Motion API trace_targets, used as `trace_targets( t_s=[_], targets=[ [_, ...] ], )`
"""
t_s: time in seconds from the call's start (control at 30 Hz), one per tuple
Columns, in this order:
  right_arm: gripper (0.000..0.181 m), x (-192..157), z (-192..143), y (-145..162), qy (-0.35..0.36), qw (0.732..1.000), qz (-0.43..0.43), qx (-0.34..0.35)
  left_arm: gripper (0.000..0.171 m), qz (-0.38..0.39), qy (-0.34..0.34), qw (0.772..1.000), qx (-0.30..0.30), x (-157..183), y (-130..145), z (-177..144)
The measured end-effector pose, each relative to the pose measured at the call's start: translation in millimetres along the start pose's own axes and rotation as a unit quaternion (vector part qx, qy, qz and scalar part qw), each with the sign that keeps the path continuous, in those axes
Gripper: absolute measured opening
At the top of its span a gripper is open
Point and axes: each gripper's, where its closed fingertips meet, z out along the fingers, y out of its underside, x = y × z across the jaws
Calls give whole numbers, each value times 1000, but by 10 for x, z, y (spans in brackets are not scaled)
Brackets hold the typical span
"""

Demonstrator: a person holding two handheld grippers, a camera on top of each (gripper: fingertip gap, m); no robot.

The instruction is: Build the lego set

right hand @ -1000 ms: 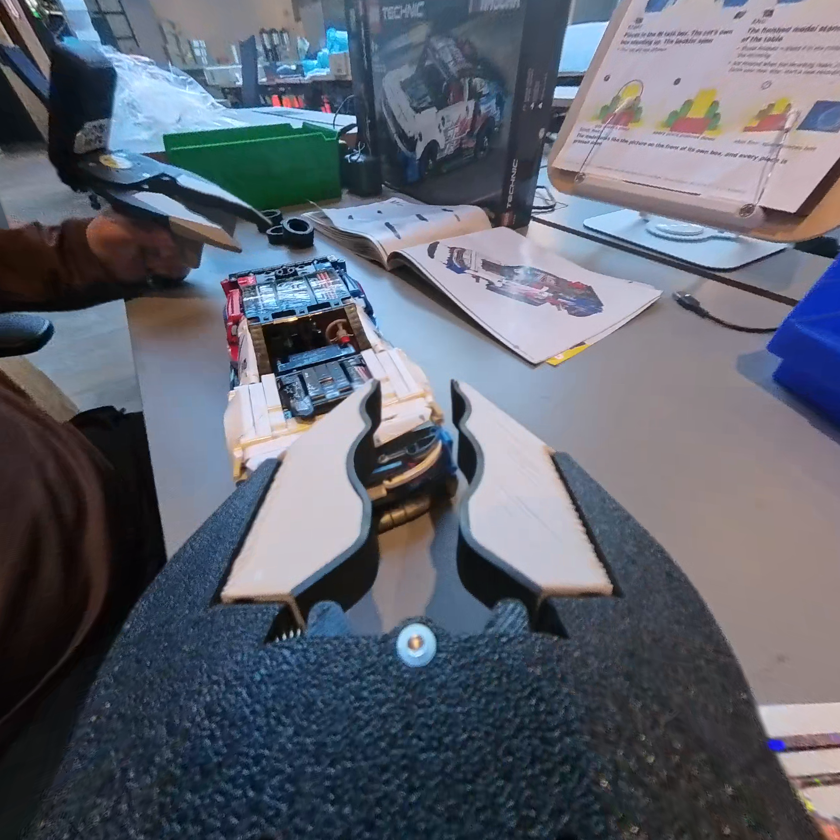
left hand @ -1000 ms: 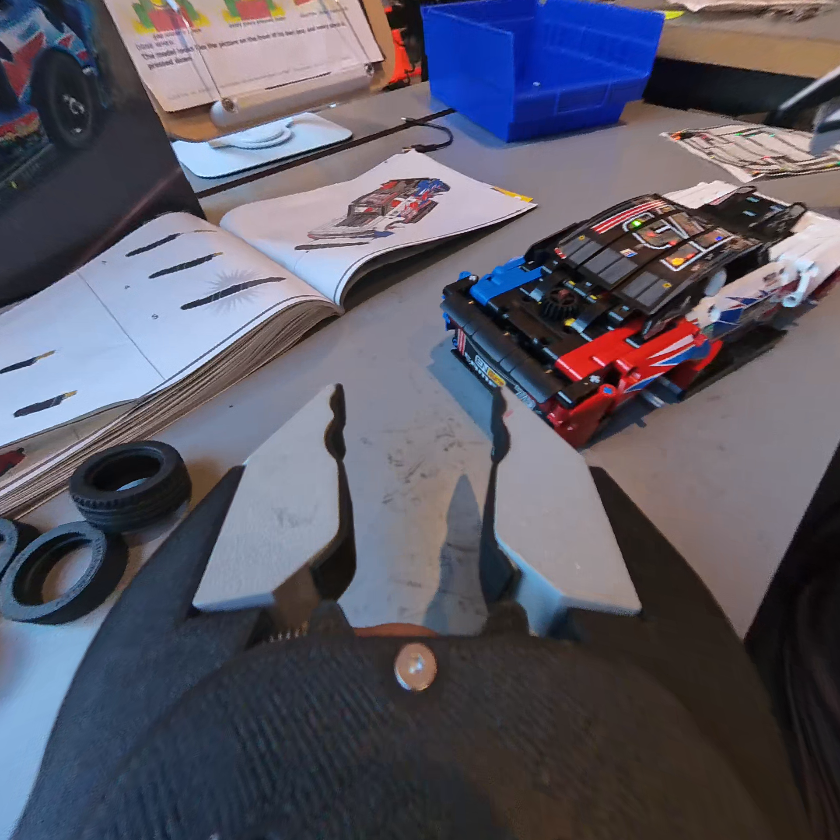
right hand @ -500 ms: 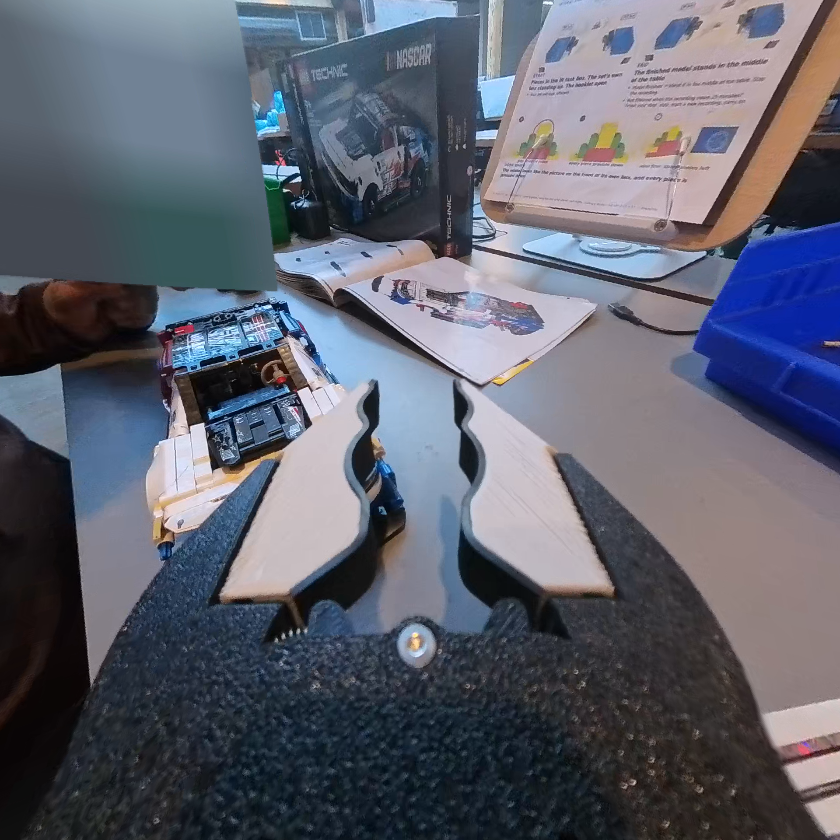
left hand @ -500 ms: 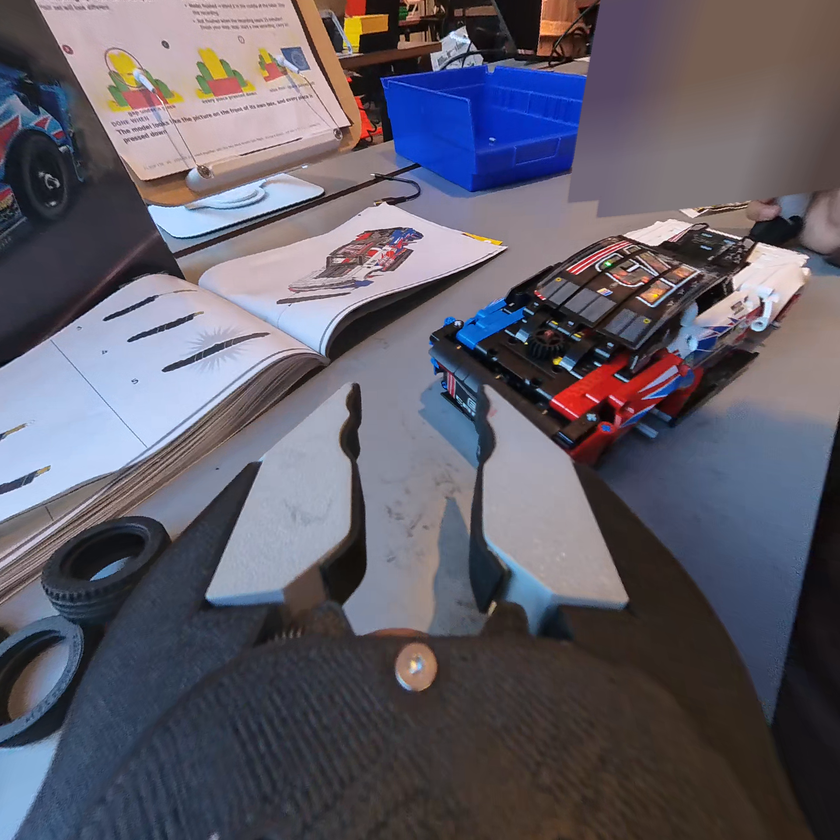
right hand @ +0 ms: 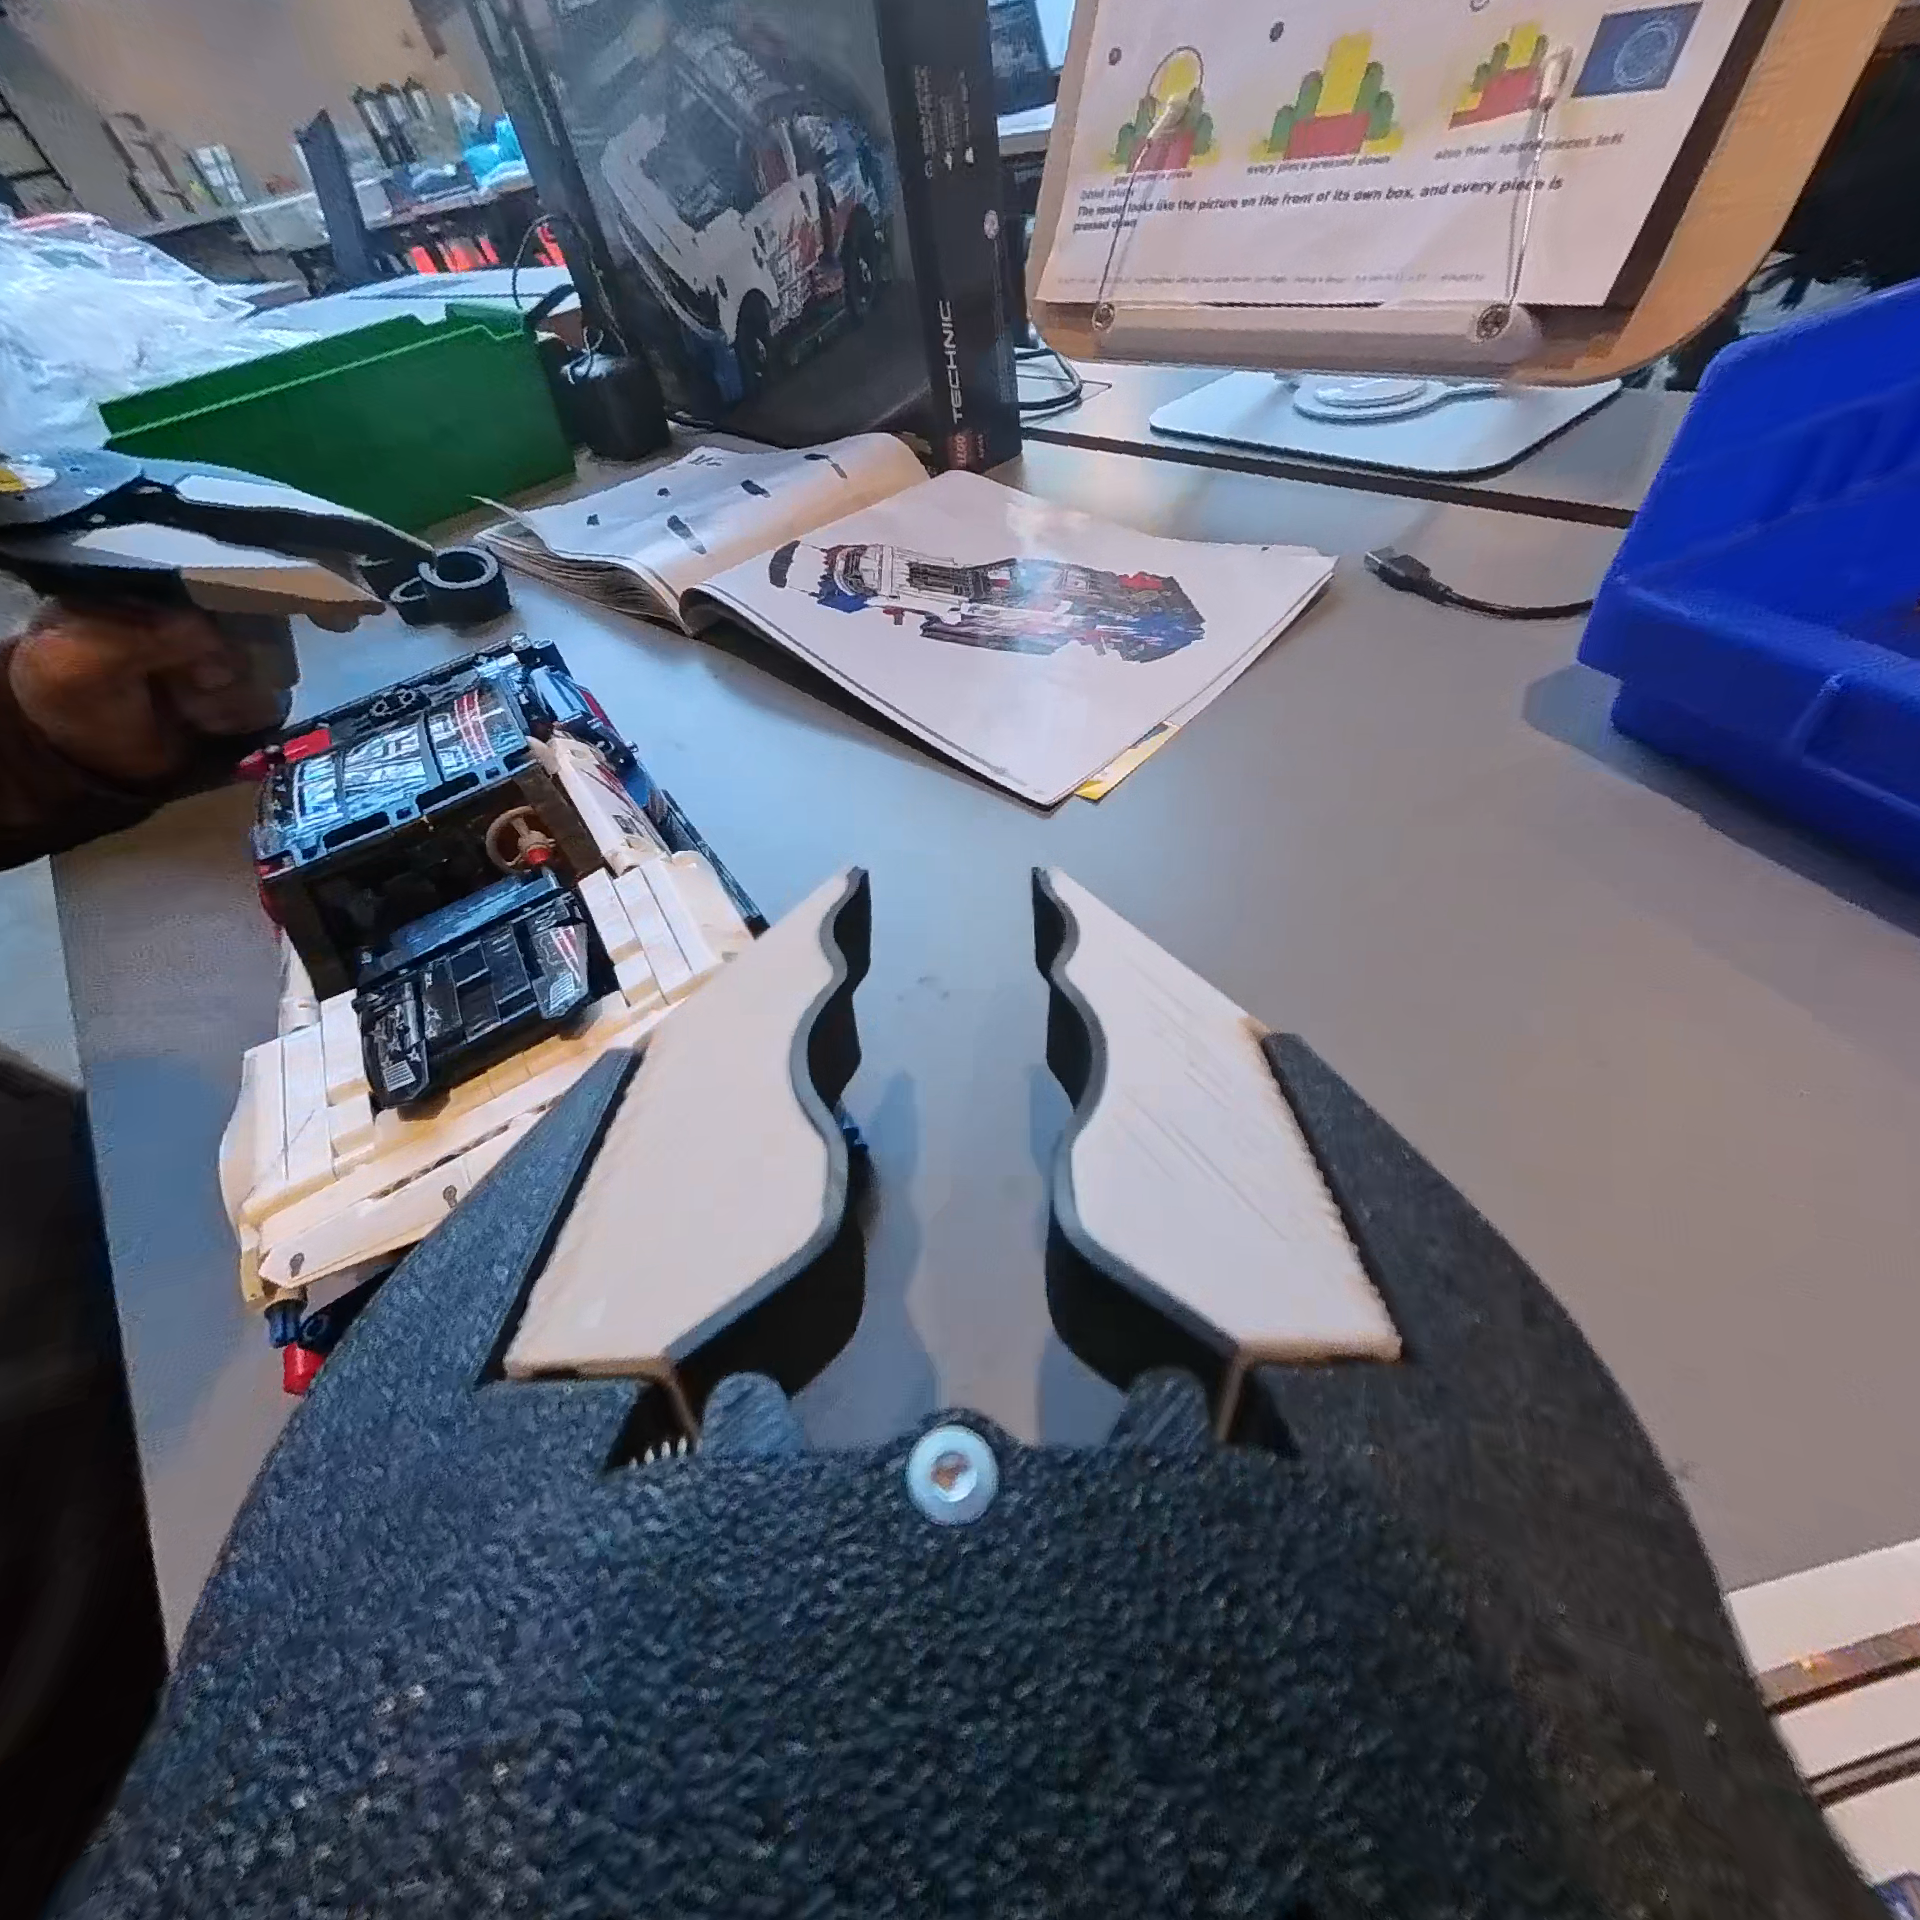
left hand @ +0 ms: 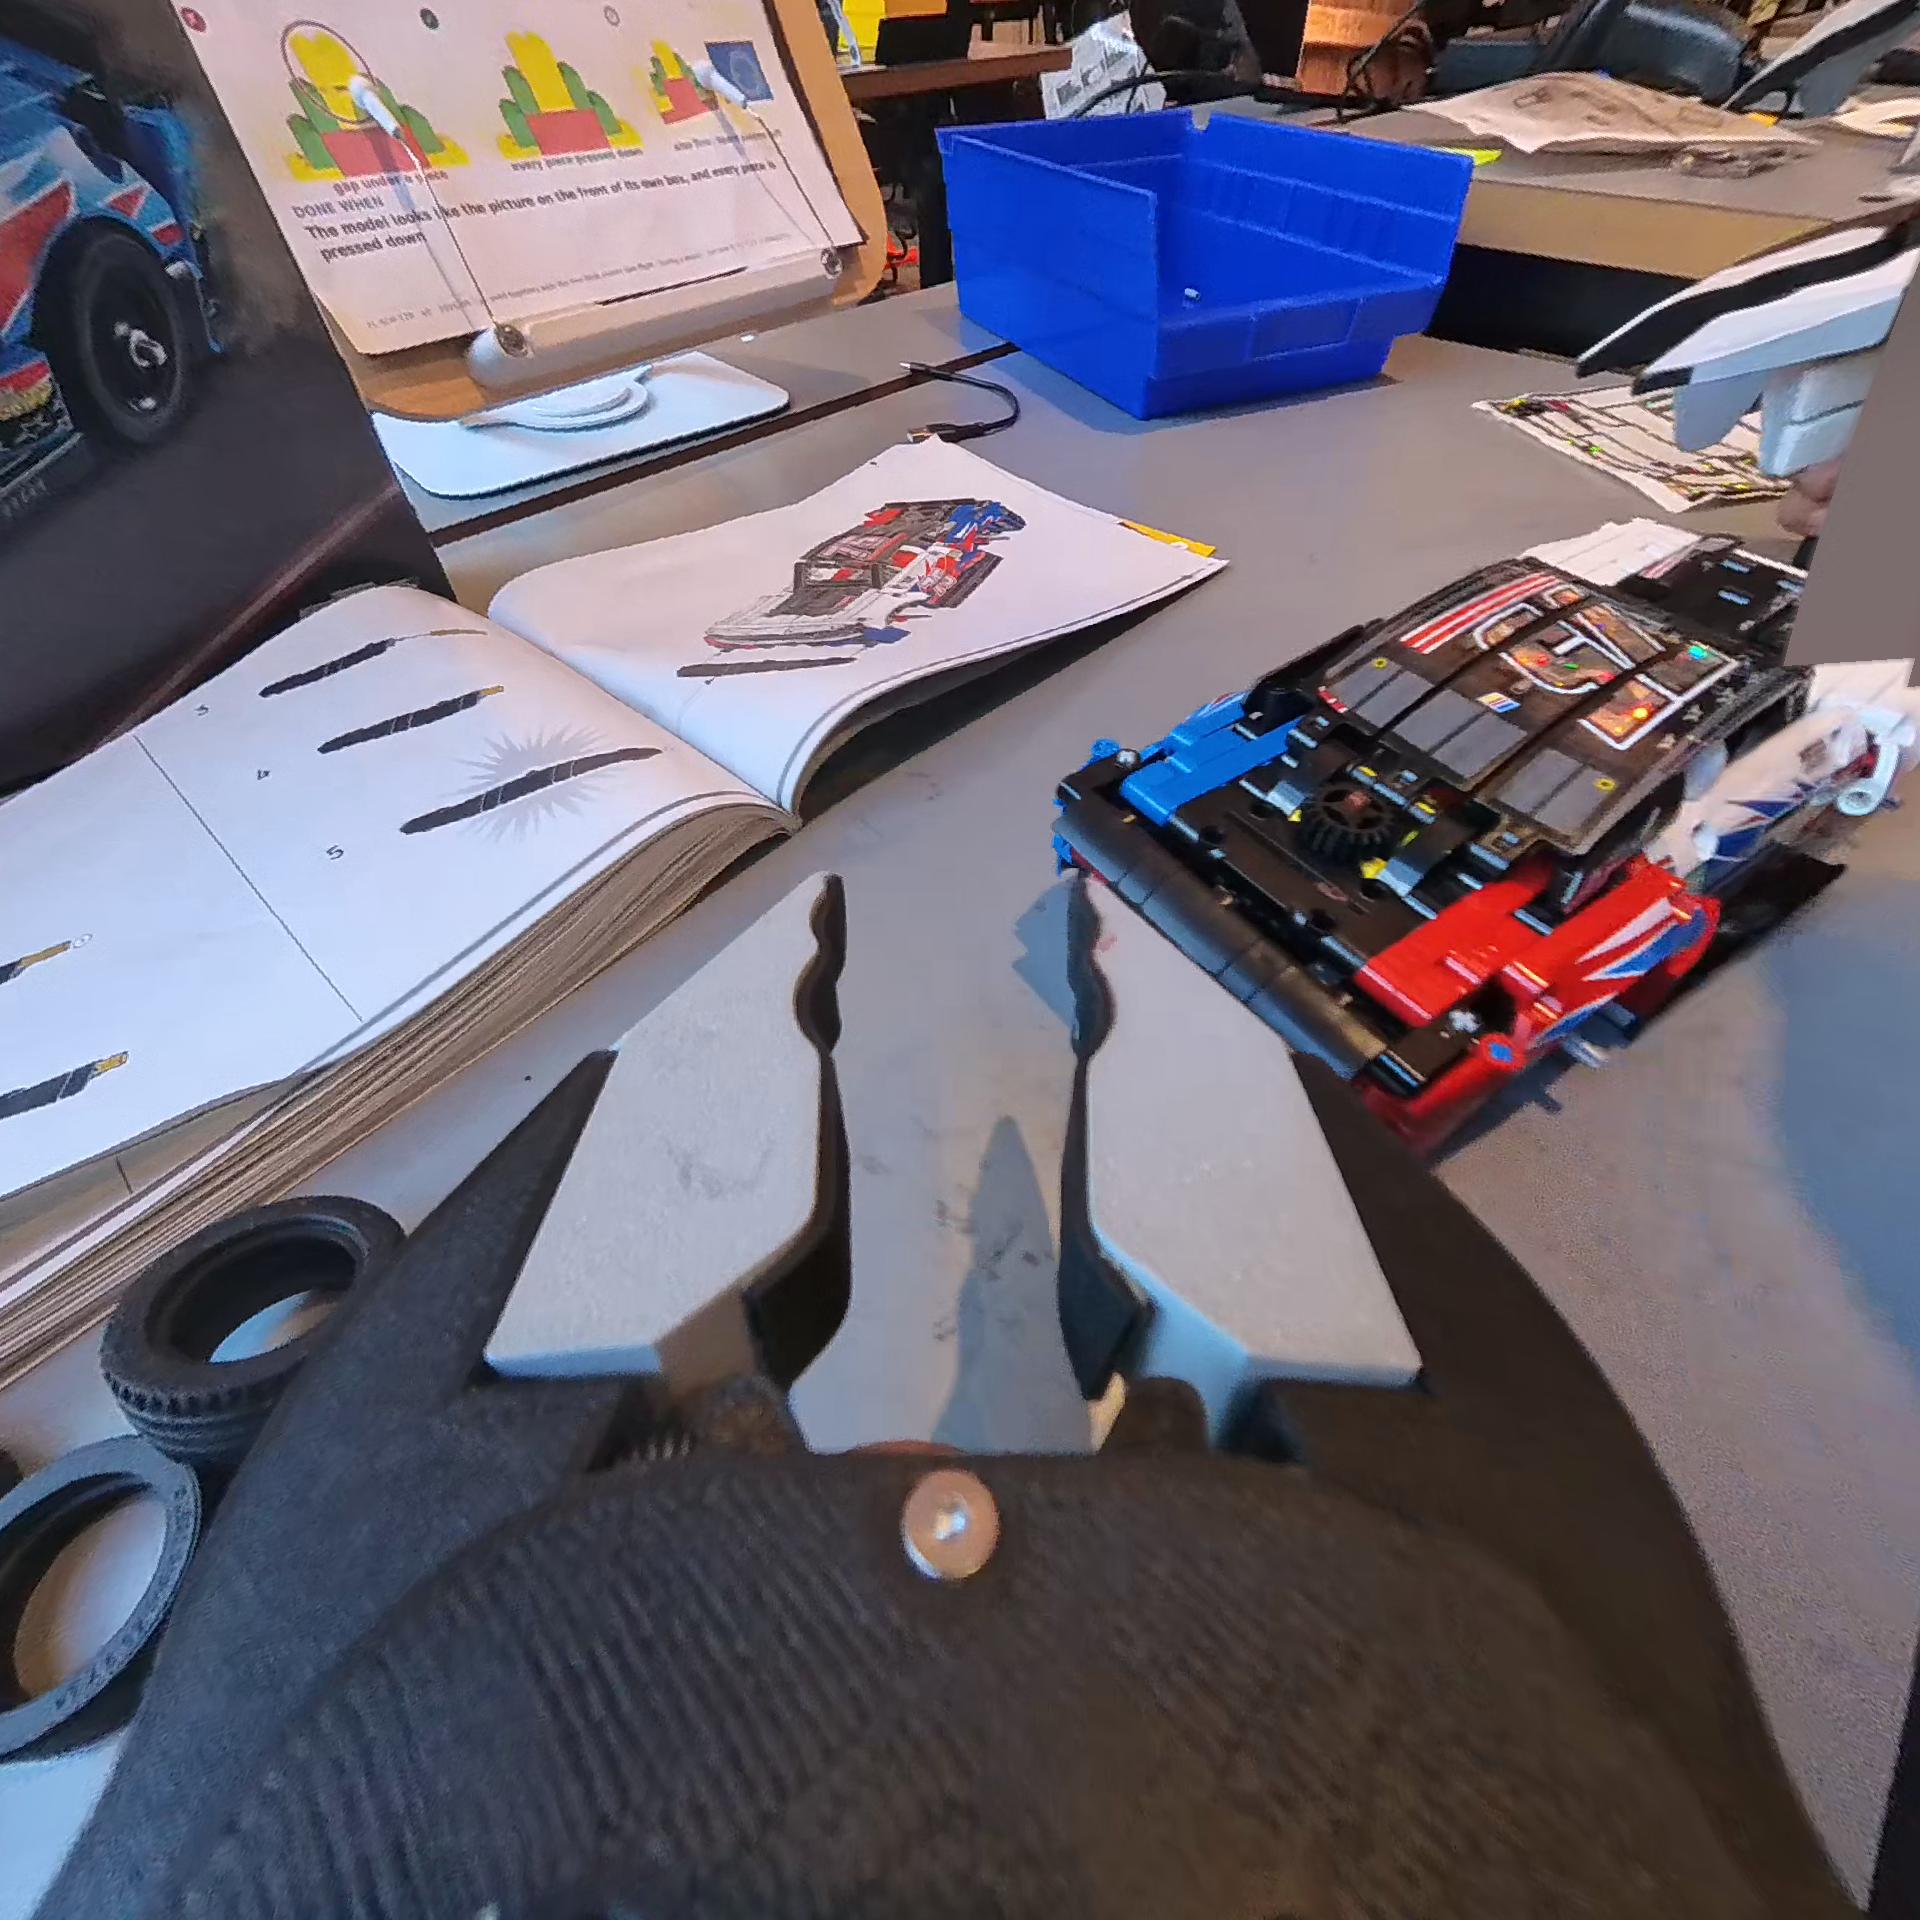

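Observation:
A partly built lego car (left hand: 1455,831), with a black roof, red and blue rear and white front, lies on the grey table (left hand: 1299,499). In the right wrist view the car (right hand: 468,935) is at the left. My left gripper (left hand: 951,904) is open and empty, just left of the car's rear. My right gripper (right hand: 948,888) is open and empty over bare table, right of the car's white front. Each gripper also shows in the other's view, the left one (right hand: 208,540) and the right one (left hand: 1766,322). Loose black tyres (left hand: 239,1309) lie by my left gripper.
An open instruction booklet (left hand: 623,727) lies behind the car. A blue bin (left hand: 1195,239) stands at the back right and a green bin (right hand: 343,416) at the far left. The set's box (right hand: 779,208) and an instruction sheet on a stand (right hand: 1351,156) stand at the back. The gap from one gripper's tips to the other's is roughly 35 centimeters.
My right gripper has moved right, off the car's white front, to over bare table. My left gripper's jaws have narrowed a little, and it stays by the car's rear.

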Motion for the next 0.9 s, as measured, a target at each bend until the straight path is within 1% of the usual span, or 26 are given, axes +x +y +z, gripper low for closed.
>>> trace_targets(
  t_s=[0.17,0.23,0.33,0.4,0.43,0.5,0.6,0.63,0.73,0.77,0.9],
  targets=[
    [30,52,-51,-49,2,999,24,21,42,-14,-7,1000,-2,-47,3,11],
    [34,97,-84,-70,6,999,42,32,44,-22,-19,999,-12,-90,28,30],
    [35,111,-152,-113,4,997,58,54,53,-43,-41,998,-28,-172,66,55],
    [37,79,-169,-120,1,997,53,58,66,-71,-56,995,-38,-228,60,59],
    [37,63,-164,-114,1,997,47,56,71,-85,-64,993,-44,-253,24,57],
    [37,36,-136,-86,6,998,33,44,84,-99,-74,991,-44,-276,-139,66],
    [37,-3,-77,-27,16,1000,7,18,90,-87,-85,992,-43,-302,-497,147],
    [36,-12,-63,-11,19,1000,-2,12,96,-80,-81,992,-50,-288,-613,219],
    [34,-17,-55,2,32,999,-17,7,100,-62,-64,991,-99,-206,-874,541],
    [33,-17,-58,-2,33,999,-19,8,105,-62,-58,990,-114,-179,-948,671],
    [33,4,-78,-20,29,999,-4,16,105,-70,-48,983,-163,-171,-1091,1220]
  ],
)
